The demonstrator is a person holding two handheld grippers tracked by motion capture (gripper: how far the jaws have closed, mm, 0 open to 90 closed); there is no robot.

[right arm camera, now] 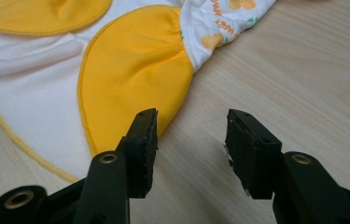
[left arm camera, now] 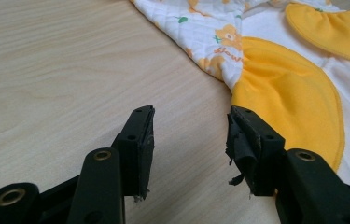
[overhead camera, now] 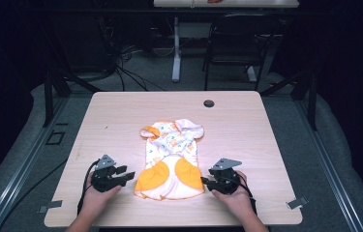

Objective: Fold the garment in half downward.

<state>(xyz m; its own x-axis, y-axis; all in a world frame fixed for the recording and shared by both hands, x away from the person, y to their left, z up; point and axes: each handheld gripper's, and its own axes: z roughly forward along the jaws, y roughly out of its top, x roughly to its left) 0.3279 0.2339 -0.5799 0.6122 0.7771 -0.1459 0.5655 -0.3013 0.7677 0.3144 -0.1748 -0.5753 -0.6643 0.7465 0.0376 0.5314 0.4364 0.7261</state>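
Orange-and-white baby romper lies spread flat mid-table, untouched. My left gripper and right gripper flank its near hem, jaws wide apart and empty; by my reckoning, every bit of folding remains ahead.

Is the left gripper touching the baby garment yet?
Apart. The left gripper view shows the left gripper open over bare table, the garment lying just past its jaws.

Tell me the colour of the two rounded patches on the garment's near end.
Yellow-orange patches on the white garment, clearest in the right gripper view.
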